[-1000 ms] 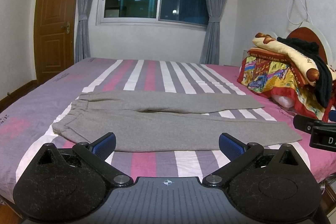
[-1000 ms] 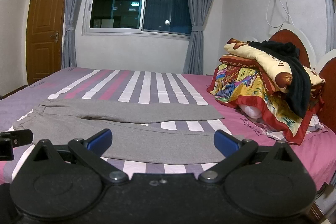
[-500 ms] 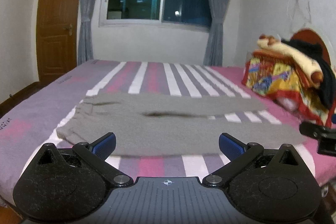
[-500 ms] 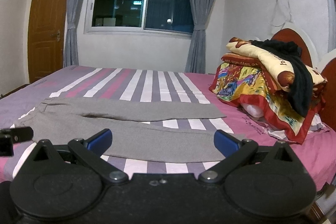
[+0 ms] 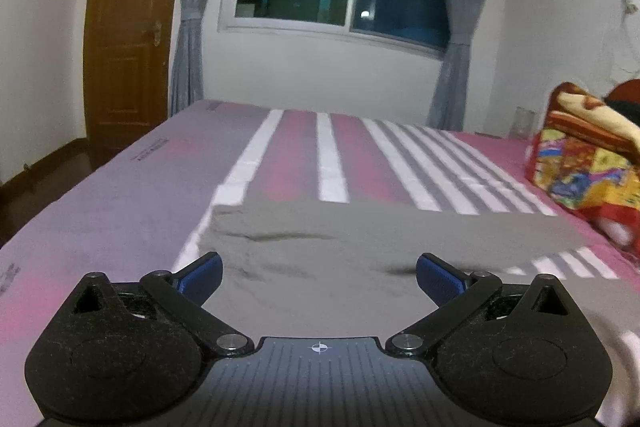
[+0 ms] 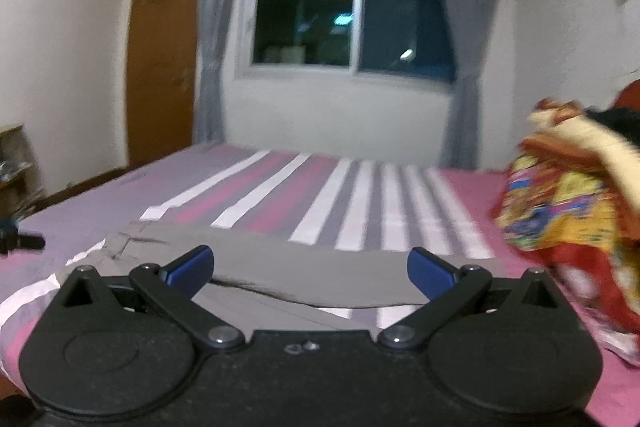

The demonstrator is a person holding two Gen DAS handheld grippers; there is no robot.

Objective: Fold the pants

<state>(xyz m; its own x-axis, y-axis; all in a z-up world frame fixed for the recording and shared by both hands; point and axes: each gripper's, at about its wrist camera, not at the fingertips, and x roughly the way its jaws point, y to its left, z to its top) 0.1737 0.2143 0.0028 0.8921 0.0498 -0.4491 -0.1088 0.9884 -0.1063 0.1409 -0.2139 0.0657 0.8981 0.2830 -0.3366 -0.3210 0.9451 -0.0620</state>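
Observation:
Grey pants [image 5: 360,239] lie flat across the striped bed, waistband to the left, legs running right. My left gripper [image 5: 319,277] is open and empty, low over the waist end of the pants. My right gripper [image 6: 311,273] is open and empty, low over the near leg, with the far leg [image 6: 304,259] just beyond its fingertips. The tip of the left gripper [image 6: 22,242] shows at the left edge of the right wrist view.
The bed has a purple, pink and white striped sheet [image 5: 332,155]. A pile of colourful bedding with a black garment [image 6: 576,195] sits at the right by the red headboard. A wooden door [image 5: 128,39], window and curtains stand behind the bed.
Both grippers have moved forward and down toward the pants, which now fill more of each view. Both views are blurred by motion. The jaws stay open.

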